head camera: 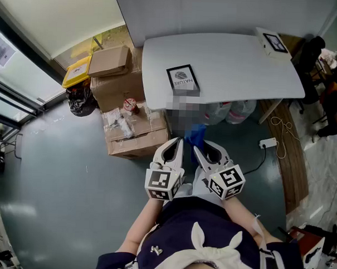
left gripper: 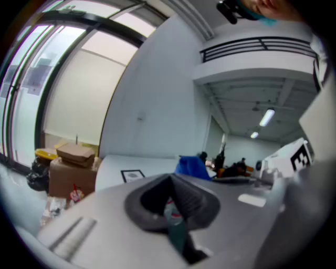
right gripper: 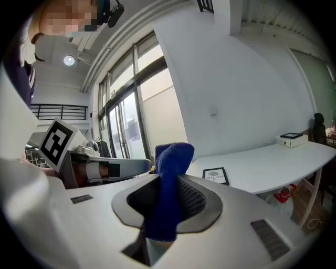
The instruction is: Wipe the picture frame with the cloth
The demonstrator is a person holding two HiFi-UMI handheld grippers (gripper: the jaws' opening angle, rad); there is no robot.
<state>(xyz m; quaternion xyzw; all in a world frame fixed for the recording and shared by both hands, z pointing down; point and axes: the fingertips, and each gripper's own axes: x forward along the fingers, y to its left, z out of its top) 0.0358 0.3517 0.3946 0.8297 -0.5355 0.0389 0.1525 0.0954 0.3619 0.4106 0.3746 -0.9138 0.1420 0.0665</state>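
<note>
Okay so, the wiping hasn't started yet, as far as I can judge. The right gripper (right gripper: 169, 202) is clamped tight on the blue cloth (right gripper: 172, 157), with a good wad sticking out past the tips. The left gripper (left gripper: 173, 205) looks closed with nothing in it, though that view is blurry so I wouldn't swear to it. Both are held close to the person's body, well apart from the white surface (head camera: 238, 64). The picture frame (head camera: 183, 80) lies flat right by the front edge of the surface, toward its left end.

My take on doing the approach well: bring the right gripper in over that front edge and lower it so only the loose cloth lands on the glass, not the hard tips. A firm clamp matters, or the cloth pulls out mid-stroke. Since the frame sits so near the edge, a push toward the body could slide it off. I'd pin a corner with the left gripper and wipe away from the edge.
</note>
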